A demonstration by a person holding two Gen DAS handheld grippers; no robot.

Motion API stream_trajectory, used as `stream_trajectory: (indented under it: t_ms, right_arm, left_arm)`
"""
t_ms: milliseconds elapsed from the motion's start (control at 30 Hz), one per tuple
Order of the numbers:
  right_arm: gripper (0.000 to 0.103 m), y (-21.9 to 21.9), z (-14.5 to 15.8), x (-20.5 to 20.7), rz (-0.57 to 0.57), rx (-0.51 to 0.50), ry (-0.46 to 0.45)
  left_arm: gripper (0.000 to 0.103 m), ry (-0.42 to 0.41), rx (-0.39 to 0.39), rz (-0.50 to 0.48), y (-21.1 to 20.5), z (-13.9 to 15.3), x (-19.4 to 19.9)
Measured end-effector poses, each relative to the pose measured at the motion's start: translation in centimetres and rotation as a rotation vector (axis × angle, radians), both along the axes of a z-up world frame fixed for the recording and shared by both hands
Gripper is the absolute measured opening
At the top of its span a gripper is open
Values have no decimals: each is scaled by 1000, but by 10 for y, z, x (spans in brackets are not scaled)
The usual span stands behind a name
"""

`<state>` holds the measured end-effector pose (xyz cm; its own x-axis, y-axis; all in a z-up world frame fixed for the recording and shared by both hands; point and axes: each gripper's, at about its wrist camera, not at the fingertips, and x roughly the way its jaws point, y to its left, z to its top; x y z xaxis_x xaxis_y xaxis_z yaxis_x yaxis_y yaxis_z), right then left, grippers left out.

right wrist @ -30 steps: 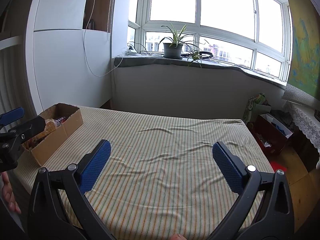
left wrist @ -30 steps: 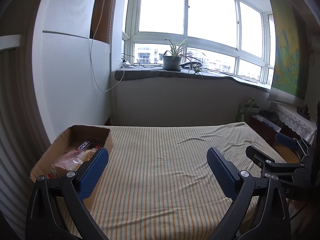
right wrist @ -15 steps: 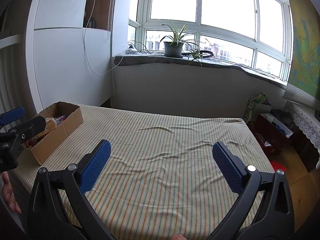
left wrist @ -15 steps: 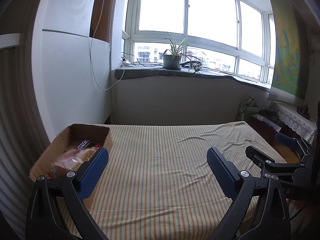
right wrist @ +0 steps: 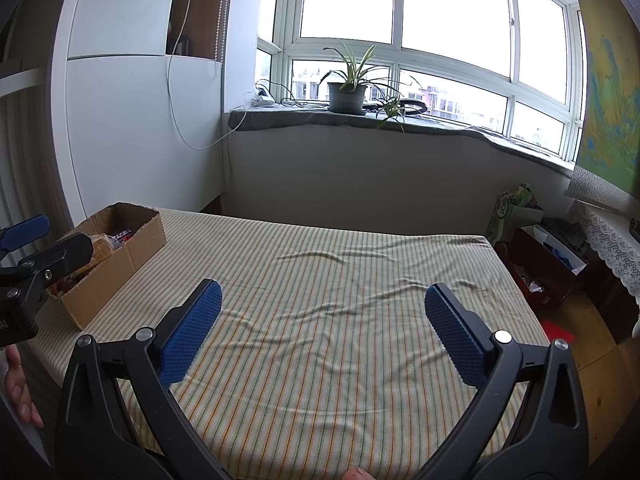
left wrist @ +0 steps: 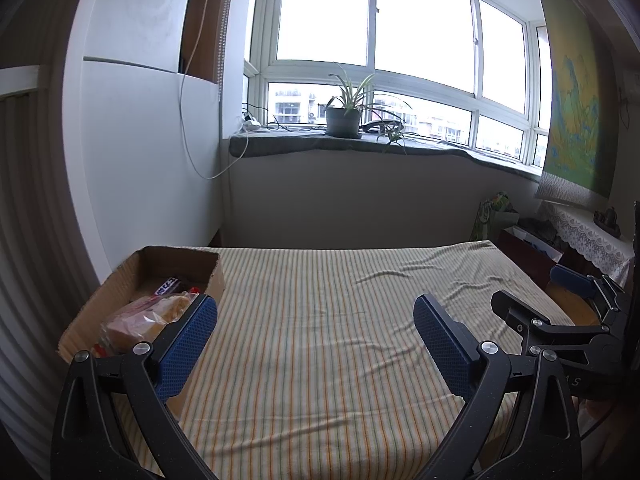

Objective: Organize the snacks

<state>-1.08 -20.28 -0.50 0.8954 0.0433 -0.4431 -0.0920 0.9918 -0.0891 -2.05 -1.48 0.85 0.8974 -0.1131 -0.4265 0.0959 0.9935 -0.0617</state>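
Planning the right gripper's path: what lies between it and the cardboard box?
Only bare striped bedsheet between right gripper and cardboard box, per right wrist view.

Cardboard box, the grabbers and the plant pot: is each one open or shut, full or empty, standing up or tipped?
Cardboard box: open, upright, snacks inside.
Bread bag: lying in the box.
Left gripper: open, holding nothing.
Right gripper: open, holding nothing.
Plant pot: upright on the windowsill.
Striped cloth: spread out, wrinkled.

Snacks (left wrist: 148,316) in box (left wrist: 120,276) at bed's (left wrist: 320,320) left edge; plant (left wrist: 343,118) on sill behind.
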Motion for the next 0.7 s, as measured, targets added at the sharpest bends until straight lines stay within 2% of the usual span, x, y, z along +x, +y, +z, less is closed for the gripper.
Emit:
stream_trajectory:
  t_ms: [167,333,400,600,700]
  right_arm:
    - [103,0,0,0,0,-1,1]
    - [103,1,-1,1,0,-1,5]
    - [103,1,-2,1,1,-2,6]
    - [103,0,-8,-1,7,-4,12]
    - [103,1,-8,-1,6,-5,14]
  left_arm:
    - [99,21,14,12,0,-3,2]
    - [99,64,-11,14,4,-7,8]
    - [103,76,-16,8,5,-7,9]
    - [103,84,10,2,5,-8,9]
    - [103,94,-3,-1,6,-8,10]
